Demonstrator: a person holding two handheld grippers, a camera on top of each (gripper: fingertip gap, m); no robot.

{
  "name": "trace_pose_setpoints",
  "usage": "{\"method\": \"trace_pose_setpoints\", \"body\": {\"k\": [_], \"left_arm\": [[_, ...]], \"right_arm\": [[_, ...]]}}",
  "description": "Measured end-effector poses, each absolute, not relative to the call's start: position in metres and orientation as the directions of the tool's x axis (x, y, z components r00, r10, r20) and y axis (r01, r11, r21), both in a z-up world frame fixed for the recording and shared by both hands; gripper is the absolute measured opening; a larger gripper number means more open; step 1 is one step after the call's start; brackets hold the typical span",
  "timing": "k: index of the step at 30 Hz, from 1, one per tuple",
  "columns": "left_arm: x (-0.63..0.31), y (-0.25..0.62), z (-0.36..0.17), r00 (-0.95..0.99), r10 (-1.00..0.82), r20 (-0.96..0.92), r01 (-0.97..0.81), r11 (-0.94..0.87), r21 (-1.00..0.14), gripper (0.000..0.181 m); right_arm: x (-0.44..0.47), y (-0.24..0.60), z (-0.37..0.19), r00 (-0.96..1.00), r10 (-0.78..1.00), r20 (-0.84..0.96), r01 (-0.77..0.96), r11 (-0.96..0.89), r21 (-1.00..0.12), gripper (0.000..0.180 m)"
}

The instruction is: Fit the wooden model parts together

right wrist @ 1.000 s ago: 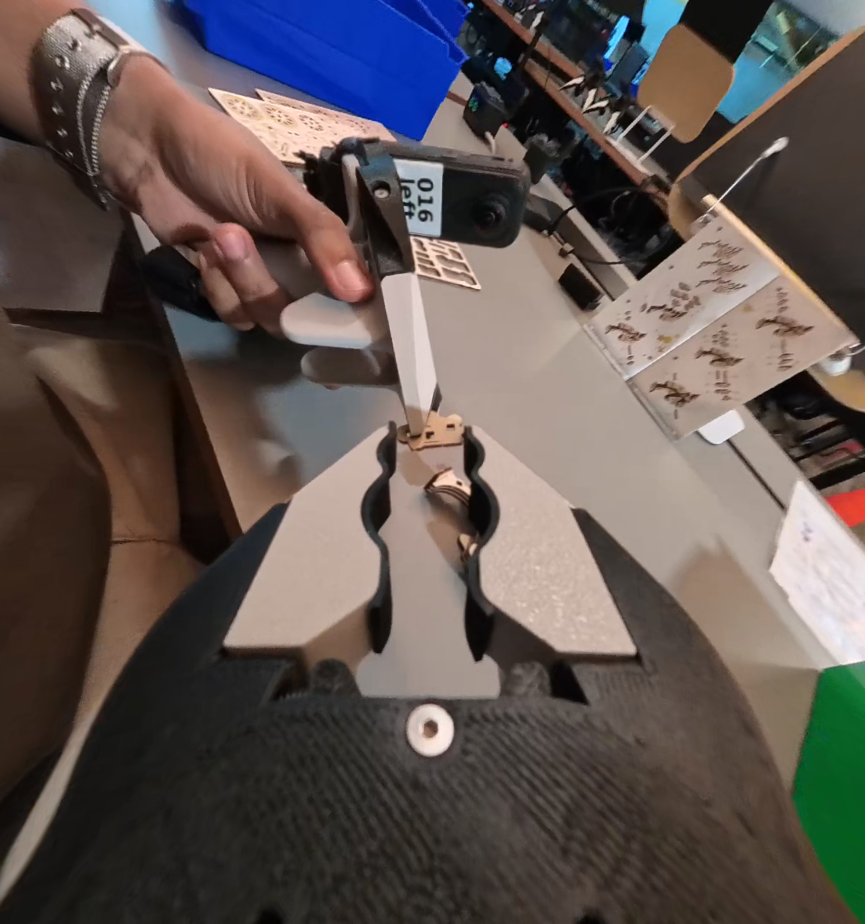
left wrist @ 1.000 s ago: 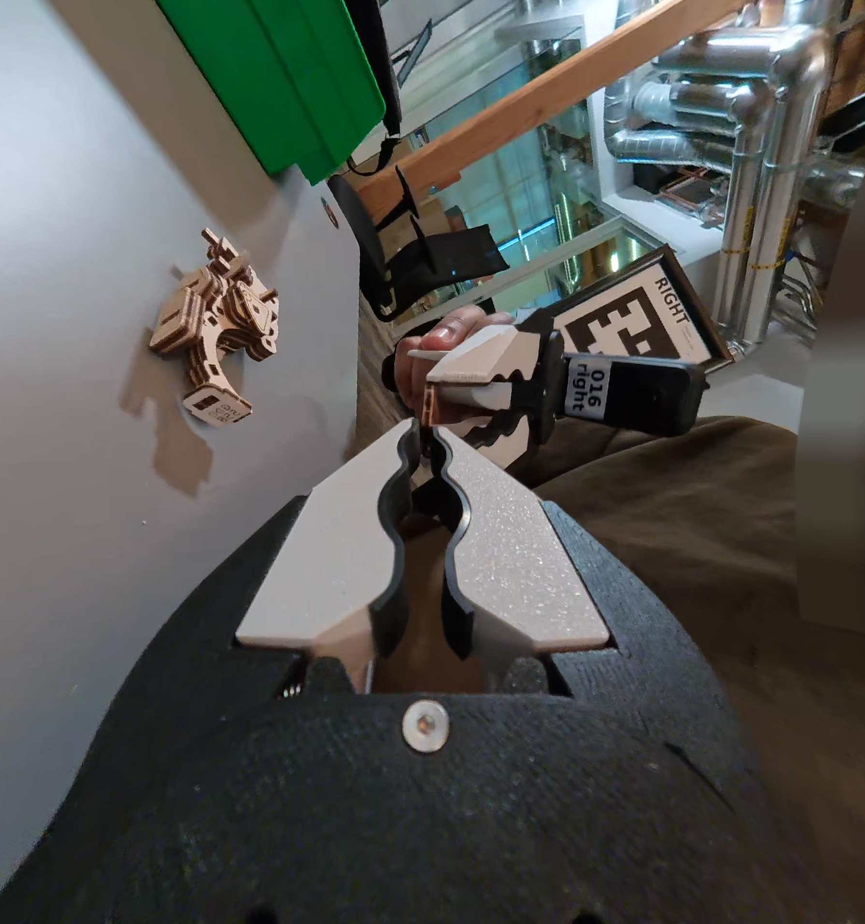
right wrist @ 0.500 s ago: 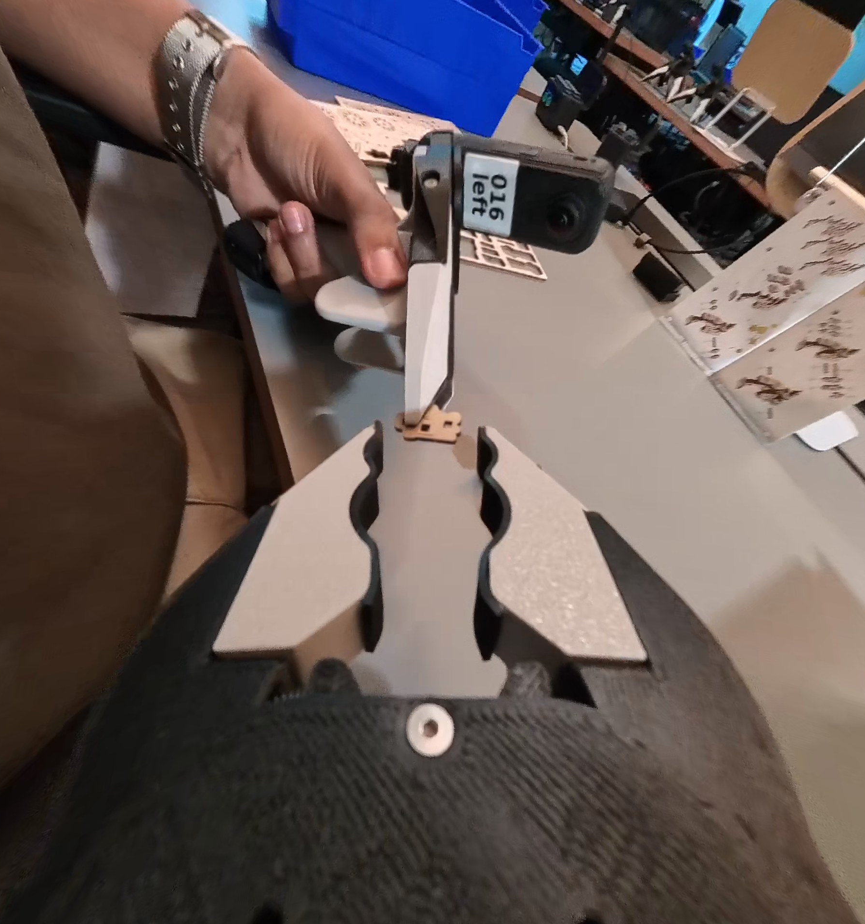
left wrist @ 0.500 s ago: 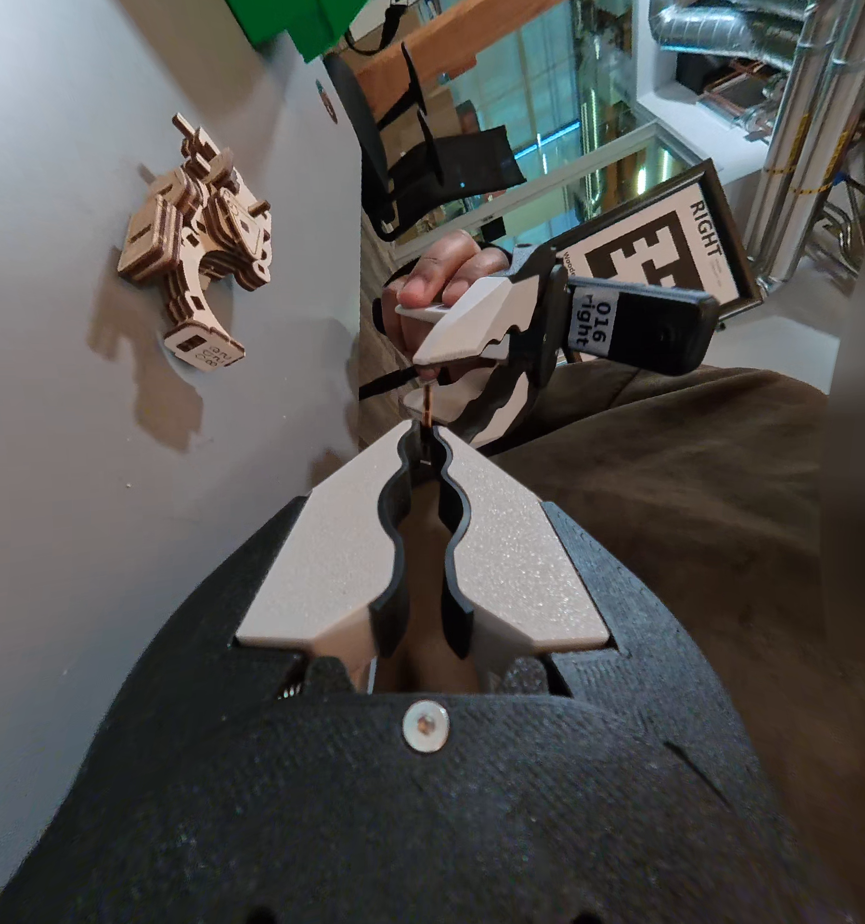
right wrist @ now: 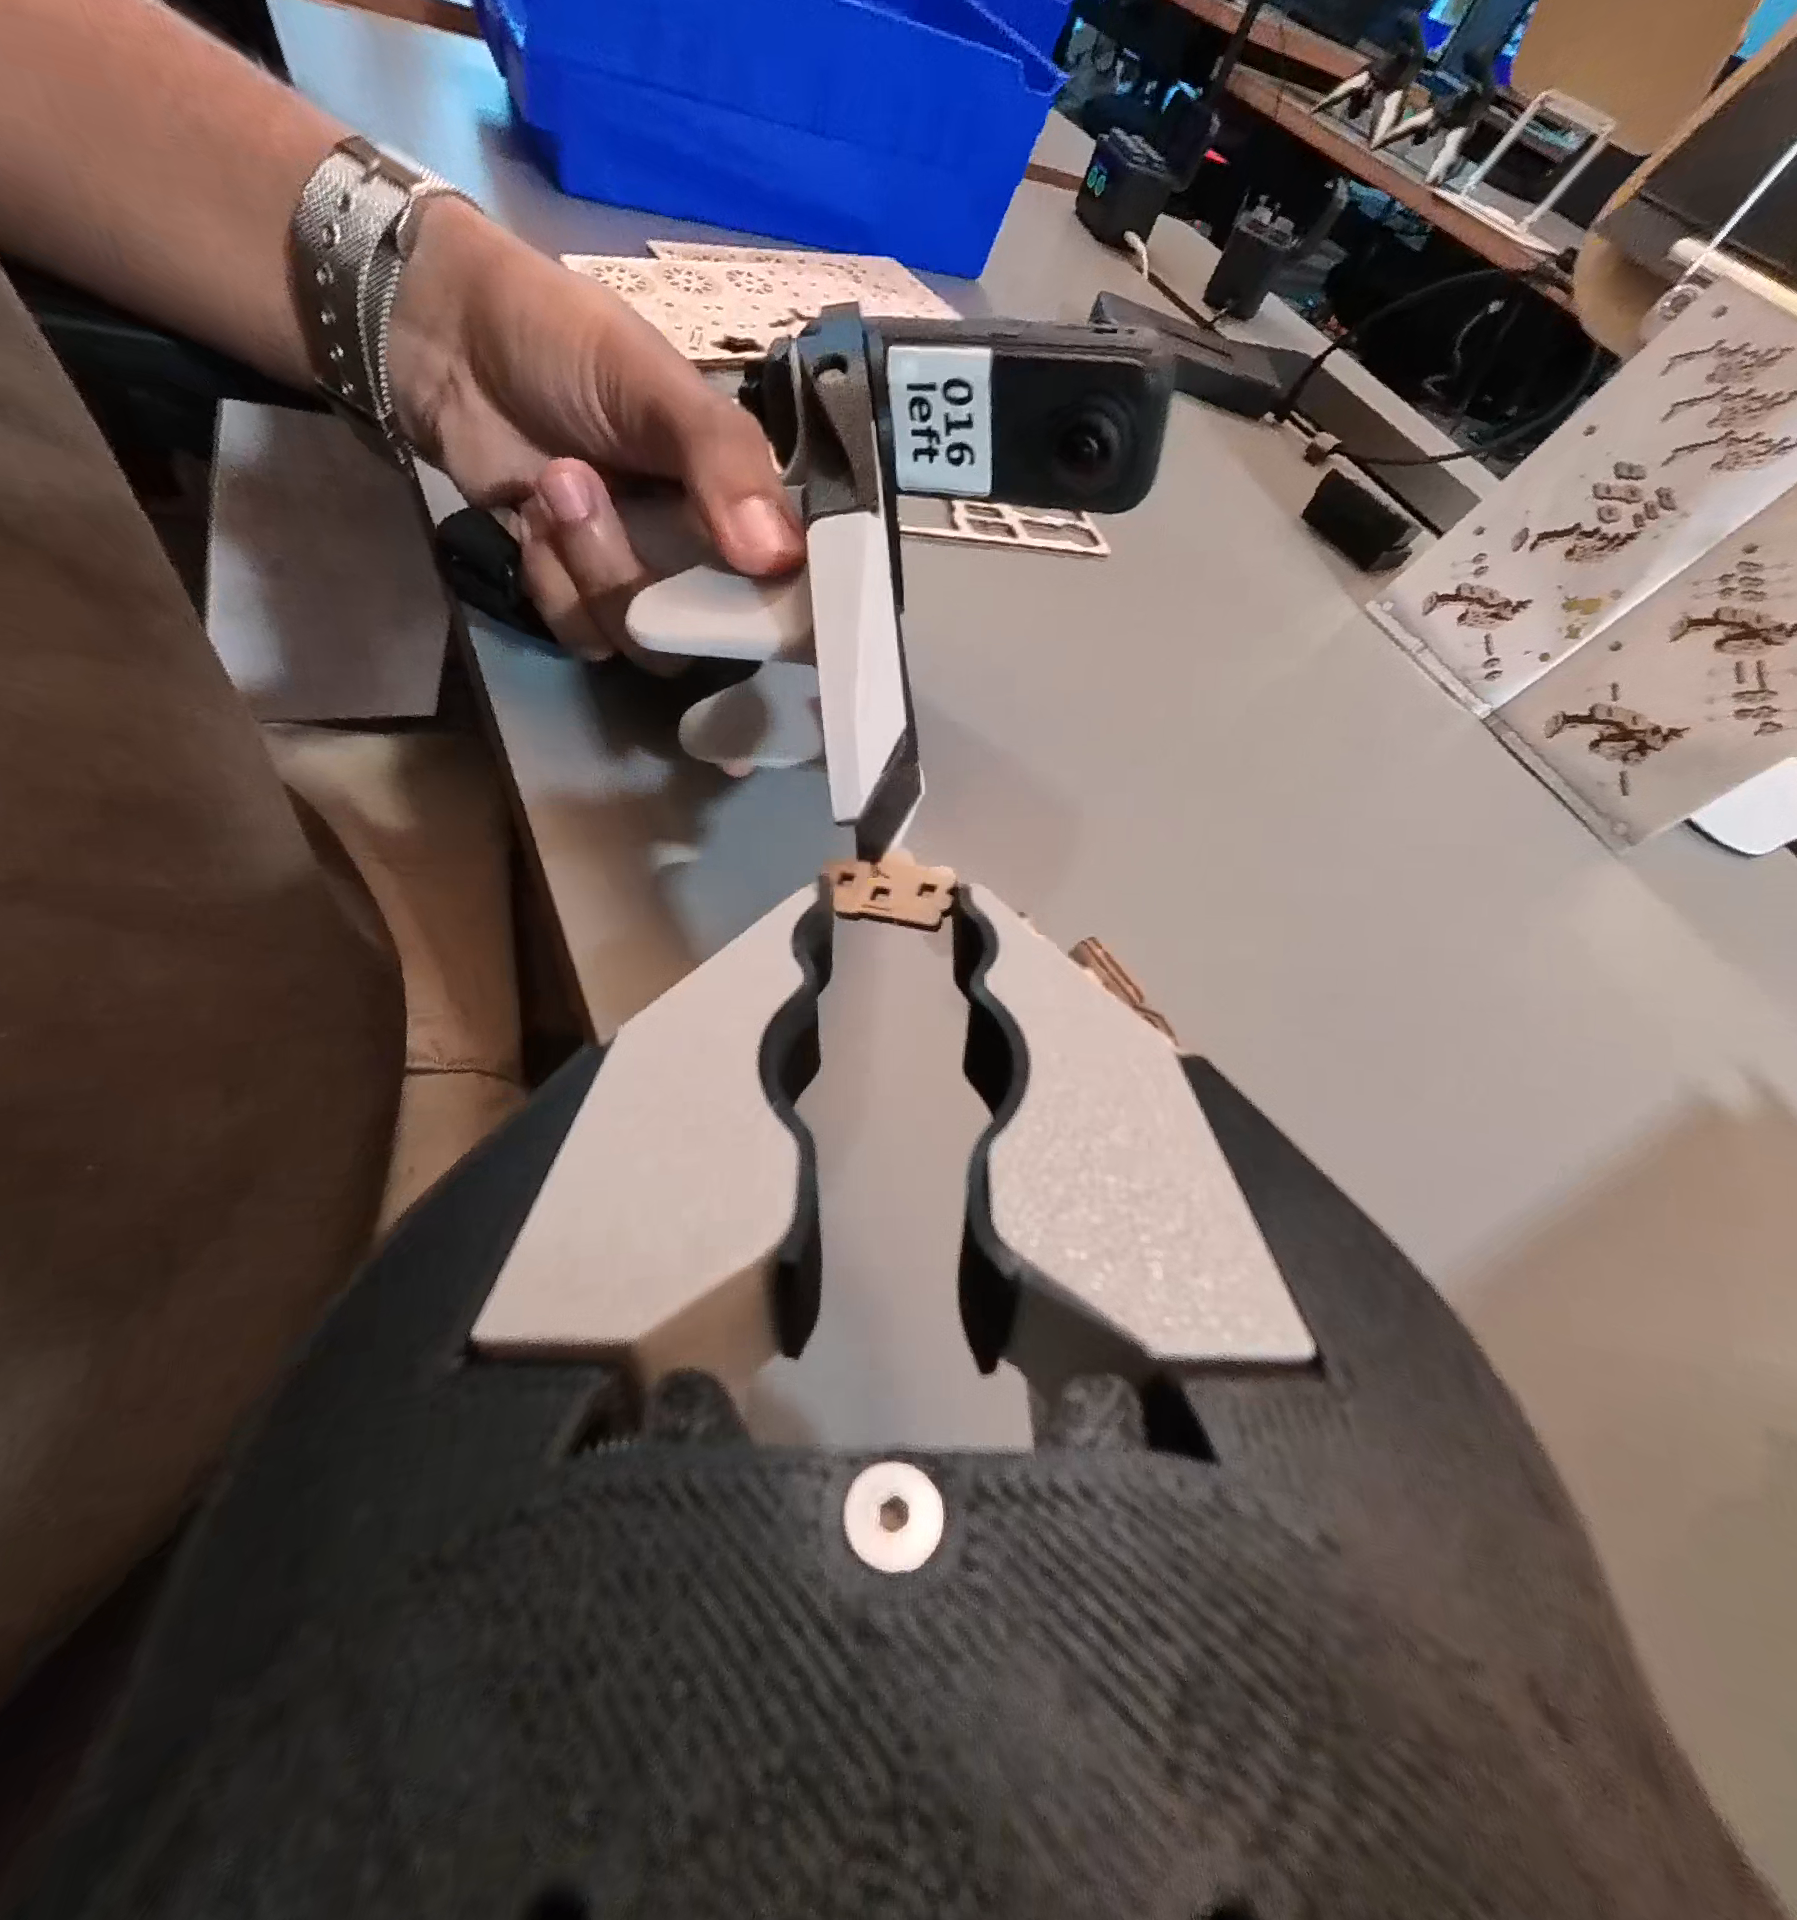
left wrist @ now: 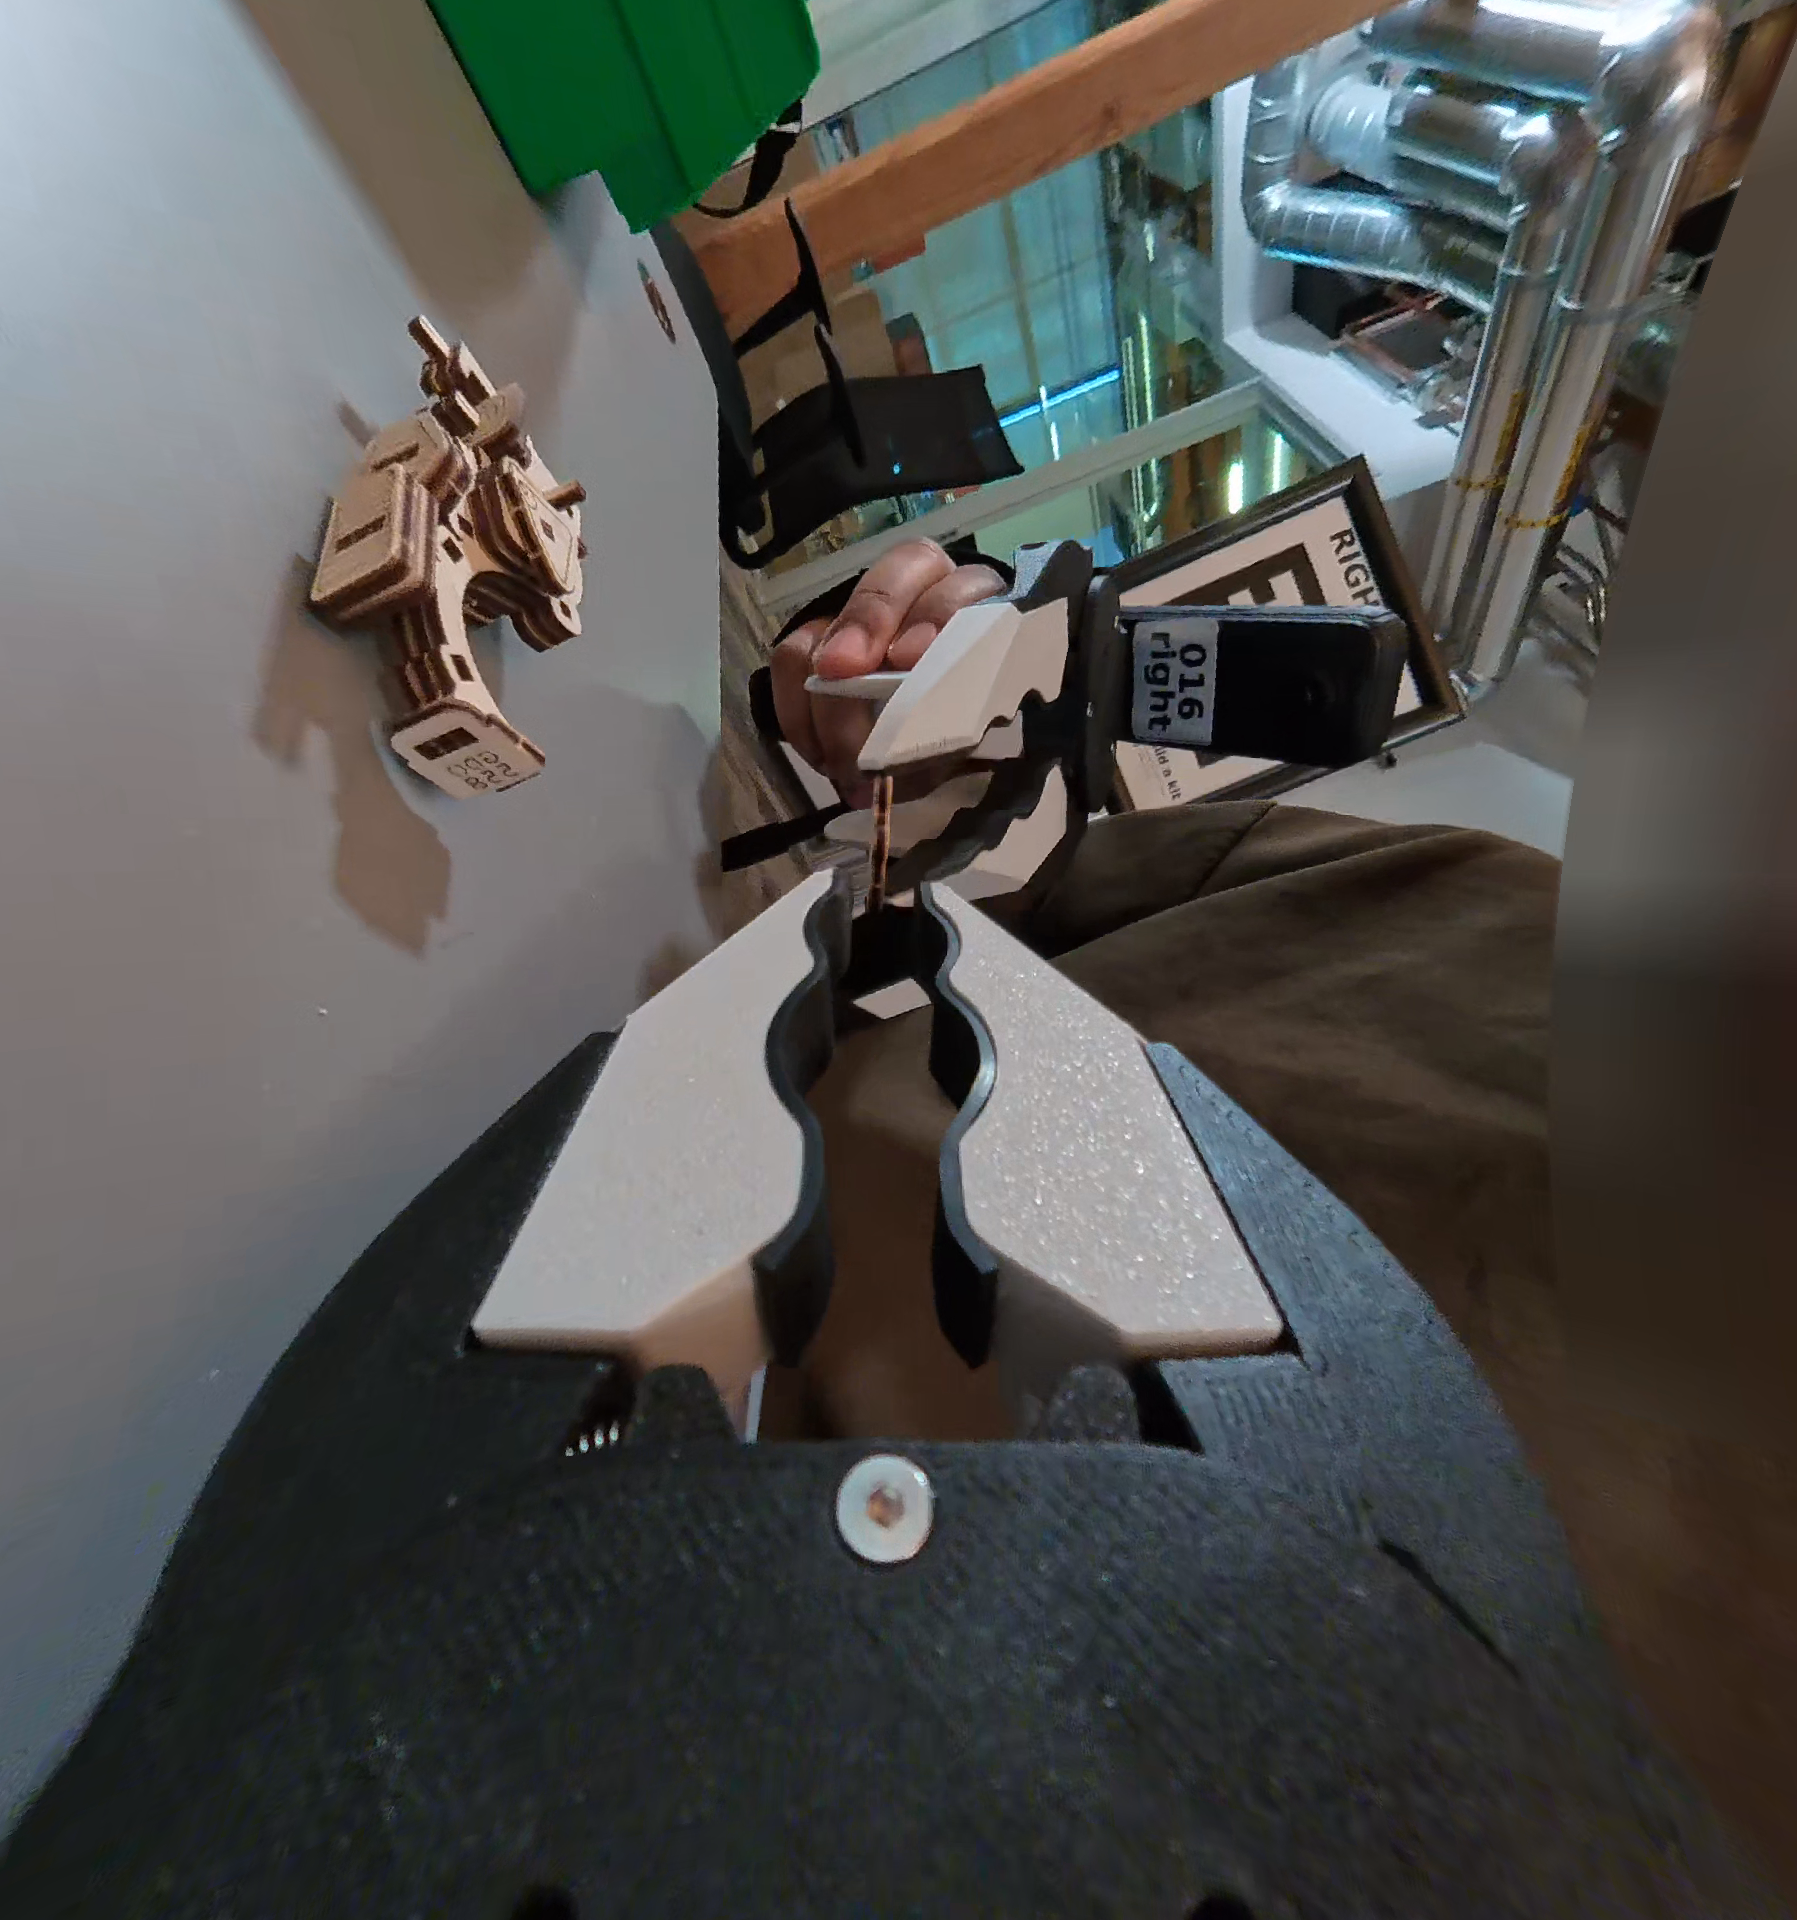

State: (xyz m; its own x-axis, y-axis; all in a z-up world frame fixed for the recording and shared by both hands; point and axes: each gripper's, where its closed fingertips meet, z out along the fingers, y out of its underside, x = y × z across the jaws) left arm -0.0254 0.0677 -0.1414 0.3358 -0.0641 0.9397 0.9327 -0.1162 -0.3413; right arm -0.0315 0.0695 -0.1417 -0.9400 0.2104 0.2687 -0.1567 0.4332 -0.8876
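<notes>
I see a small flat laser-cut plywood piece (right wrist: 892, 896) with matt, scorched edges, a smooth matt grey tabletop (right wrist: 1237, 790), a glossy blue plastic bin (right wrist: 769, 114), and probably woven steel on the silvery wrist strap (right wrist: 354, 270).

Left gripper (left wrist: 878, 914): my tool has a black textured body, two pale grey fingers with wavy black inner pads, one silver screw in the middle.
Right gripper (right wrist: 889, 914): same build; black camera with white label on top.
Wrist: I wear a silver mesh band (right wrist: 354, 281).
Clothes: brown fabric (right wrist: 94, 727).
</notes>
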Motion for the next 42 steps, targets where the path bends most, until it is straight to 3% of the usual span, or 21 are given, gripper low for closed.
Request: {"method": "trace_pose_setpoints", "body": {"k": [9,17,23,29,42], "left_arm": [[-0.024,0.070,-0.138,0.323,-0.098,0.941,0.937,-0.110,-0.333,0.000],[-0.019,0.072,-0.142,0.313,-0.084,0.946,0.935,-0.149,-0.323,0.009],[-0.019,0.073,-0.141,0.322,-0.087,0.943,0.932,-0.148,-0.332,0.001],[-0.021,0.073,-0.141,0.313,-0.088,0.946,0.937,-0.137,-0.322,0.006],[-0.024,0.074,-0.143,0.310,-0.075,0.948,0.938,-0.135,-0.318,0.019]], "right_arm": [[-0.029,0.067,-0.140,-0.948,0.205,0.243,-0.141,0.415,-0.899,0.022],[-0.025,0.064,-0.138,-0.948,0.195,0.252,-0.155,0.409,-0.899,0.022],[-0.025,0.064,-0.141,-0.947,0.194,0.257,-0.156,0.423,-0.893,0.022],[-0.028,0.066,-0.138,-0.945,0.211,0.251,-0.146,0.413,-0.899,0.022],[-0.076,0.098,-0.148,-0.889,0.451,0.078,0.120,0.394,-0.911,0.021]]}}
